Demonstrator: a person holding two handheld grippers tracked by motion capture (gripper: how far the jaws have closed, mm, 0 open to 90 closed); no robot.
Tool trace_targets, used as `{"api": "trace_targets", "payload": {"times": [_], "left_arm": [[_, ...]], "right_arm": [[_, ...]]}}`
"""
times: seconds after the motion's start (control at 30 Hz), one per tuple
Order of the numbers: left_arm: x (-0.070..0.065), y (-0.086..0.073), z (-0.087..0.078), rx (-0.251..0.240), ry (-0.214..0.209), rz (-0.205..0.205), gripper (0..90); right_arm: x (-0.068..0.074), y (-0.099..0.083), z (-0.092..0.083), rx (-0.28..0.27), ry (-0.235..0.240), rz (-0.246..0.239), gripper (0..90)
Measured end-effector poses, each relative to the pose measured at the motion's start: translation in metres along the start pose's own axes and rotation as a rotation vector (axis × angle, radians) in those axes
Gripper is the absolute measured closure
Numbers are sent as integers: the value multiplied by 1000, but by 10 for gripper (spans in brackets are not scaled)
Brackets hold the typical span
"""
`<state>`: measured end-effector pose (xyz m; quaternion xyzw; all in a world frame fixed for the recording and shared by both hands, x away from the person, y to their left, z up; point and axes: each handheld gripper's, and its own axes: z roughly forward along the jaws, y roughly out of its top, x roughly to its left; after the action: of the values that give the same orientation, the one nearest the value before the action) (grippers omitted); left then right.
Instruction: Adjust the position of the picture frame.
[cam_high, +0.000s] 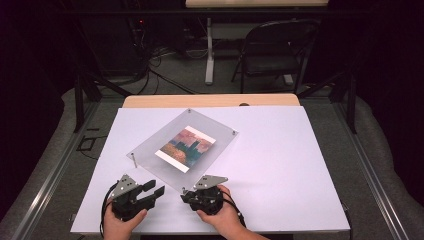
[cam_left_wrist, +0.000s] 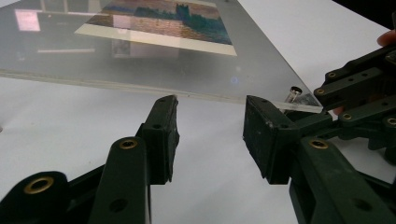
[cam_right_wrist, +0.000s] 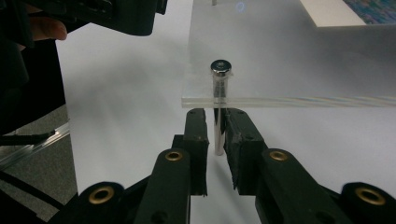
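The right hand-held gripper (cam_right_wrist: 215, 133) stood narrowed around the metal post (cam_right_wrist: 219, 112) at the near corner of the clear frame (cam_high: 200, 125), pads just short of it; the next move called for gripping the post. The left hand-held gripper (cam_high: 152, 192) waited half open at lower left, with bare desk (cam_high: 300, 165) on the right.

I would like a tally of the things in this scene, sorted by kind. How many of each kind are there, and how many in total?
Clear acrylic panel: 1
Printed picture: 1
Metal corner posts: 4
Hand-held grippers, the left gripper and the right gripper: 2
Folding chair: 1
Total: 9
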<state>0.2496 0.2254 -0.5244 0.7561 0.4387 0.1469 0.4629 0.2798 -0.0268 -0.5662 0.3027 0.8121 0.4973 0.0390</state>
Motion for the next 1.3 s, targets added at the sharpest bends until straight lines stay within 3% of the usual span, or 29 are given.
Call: {"api": "trace_targets", "payload": {"times": [0.37,0.8,1.03,1.2,1.3], "left_arm": [[1,0,0,-3,-2,-11,548],[3,0,-2,-11,14,-9,552],[15,1,-13,-22,83,-45,576],[38,-1,-20,-29,179,-100,591],[46,-1,-18,-25,208,-119,591]], "right_arm": [[-1,1,5,7,-15,17,836],[3,7,0,10,-36,-20,853],[0,7,-5,8,-35,-2,853],[-4,10,-15,-18,-26,28,854],[-5,12,-18,-23,-25,34,855]]}}
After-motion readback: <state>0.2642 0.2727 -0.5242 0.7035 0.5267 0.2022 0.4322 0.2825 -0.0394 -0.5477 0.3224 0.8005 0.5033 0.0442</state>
